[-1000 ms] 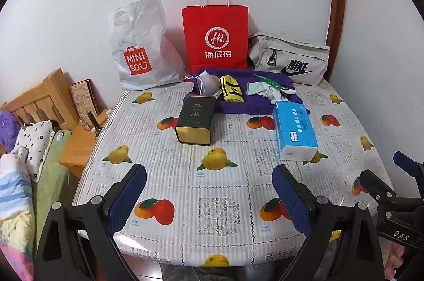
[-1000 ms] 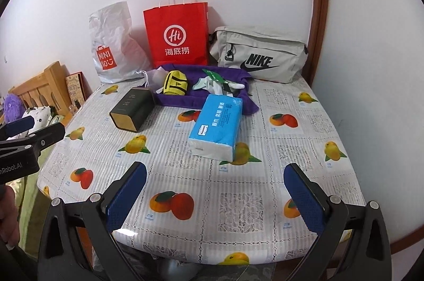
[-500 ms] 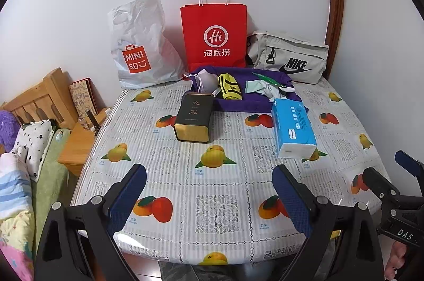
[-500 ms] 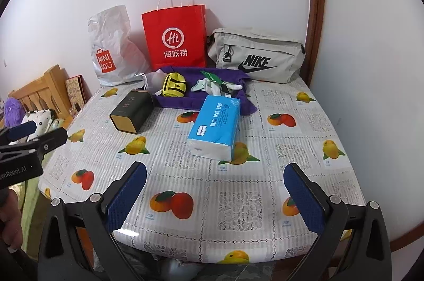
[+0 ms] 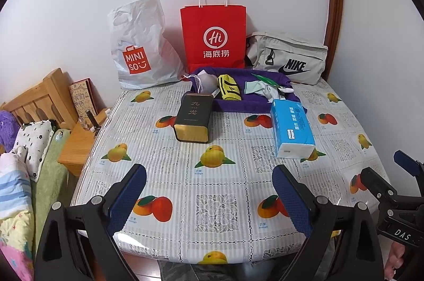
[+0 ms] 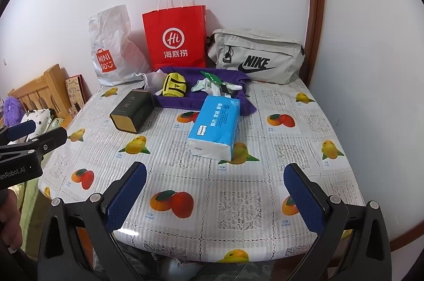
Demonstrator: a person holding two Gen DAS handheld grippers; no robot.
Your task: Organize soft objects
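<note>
A purple cloth [image 5: 249, 105] [image 6: 185, 99] lies at the back of the table with a yellow pouch [image 5: 228, 91] [image 6: 173, 88], a grey drawstring bag [image 5: 205, 82] and white-green socks [image 5: 265, 89] [image 6: 209, 87] on it. A blue tissue pack [image 5: 291, 128] [image 6: 216, 126] lies in front of the cloth. My left gripper [image 5: 209, 197] is open and empty above the table's near edge. My right gripper [image 6: 216, 197] is open and empty, also at the near edge, to the right of the left one.
A dark tin box [image 5: 193, 119] [image 6: 132, 110] lies left of the tissue pack. A white Miniso bag [image 5: 137, 48], a red paper bag [image 5: 213, 40] and a grey Nike bag [image 5: 288, 58] stand against the wall. A bed and wooden nightstand [image 5: 76, 146] are at the left.
Both grippers have drawn back and risen slightly, so the table looks a little farther off. Nothing on the table has moved. Both grippers stay open.
</note>
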